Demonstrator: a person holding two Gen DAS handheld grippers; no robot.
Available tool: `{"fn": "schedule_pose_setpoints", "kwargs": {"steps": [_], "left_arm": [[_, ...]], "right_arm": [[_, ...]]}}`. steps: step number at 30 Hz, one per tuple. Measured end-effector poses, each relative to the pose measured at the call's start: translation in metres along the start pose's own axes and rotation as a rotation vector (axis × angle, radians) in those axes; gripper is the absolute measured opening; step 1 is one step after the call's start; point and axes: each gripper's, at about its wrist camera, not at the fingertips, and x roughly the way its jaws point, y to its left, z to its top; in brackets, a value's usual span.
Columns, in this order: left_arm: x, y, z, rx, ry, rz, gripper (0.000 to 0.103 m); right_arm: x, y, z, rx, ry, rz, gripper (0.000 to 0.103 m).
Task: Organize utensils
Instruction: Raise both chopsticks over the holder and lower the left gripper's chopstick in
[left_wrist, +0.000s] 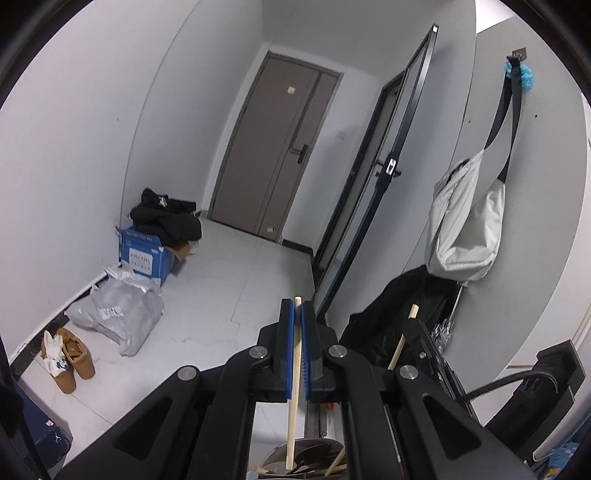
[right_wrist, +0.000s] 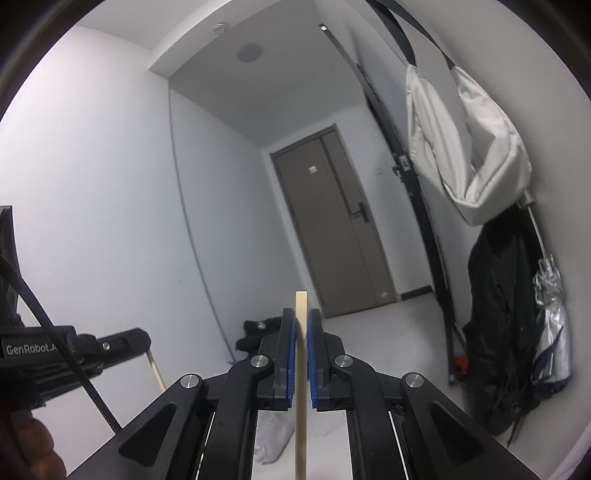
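Observation:
My left gripper (left_wrist: 297, 306) is shut on a pale wooden utensil handle (left_wrist: 294, 398) that runs down between the blue pads into a round metal holder (left_wrist: 280, 459) with dark utensil heads inside. My right gripper (right_wrist: 301, 317) is shut on another pale wooden handle (right_wrist: 300, 406) that stands upright between its pads; its lower end is out of frame. The right gripper also shows in the left wrist view (left_wrist: 413, 325), holding its handle at the right. The left gripper shows at the left edge of the right wrist view (right_wrist: 146, 341), with its handle below it.
Both cameras face a hallway with a grey door (left_wrist: 273, 158). A blue box (left_wrist: 144, 254), grey plastic bags (left_wrist: 118, 314) and boots (left_wrist: 70, 358) lie on the floor at left. A white bag (left_wrist: 465, 221) and a black coat (left_wrist: 384, 325) hang at right.

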Motion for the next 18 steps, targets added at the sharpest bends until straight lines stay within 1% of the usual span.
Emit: {"fn": "schedule_pose_setpoints", "kwargs": {"steps": [8, 13, 18], "left_arm": [[0.015, 0.002, -0.006, 0.014, 0.039, -0.011, 0.000], [0.020, 0.003, -0.008, 0.023, 0.051, -0.007, 0.000], [0.022, 0.001, -0.011, 0.049, 0.066, -0.019, 0.000]], "right_arm": [[0.010, -0.007, -0.022, -0.032, -0.026, -0.069, 0.005], [0.009, -0.002, -0.031, -0.076, -0.027, -0.076, 0.005], [0.002, 0.000, -0.038, -0.091, -0.019, -0.069, 0.005]]}}
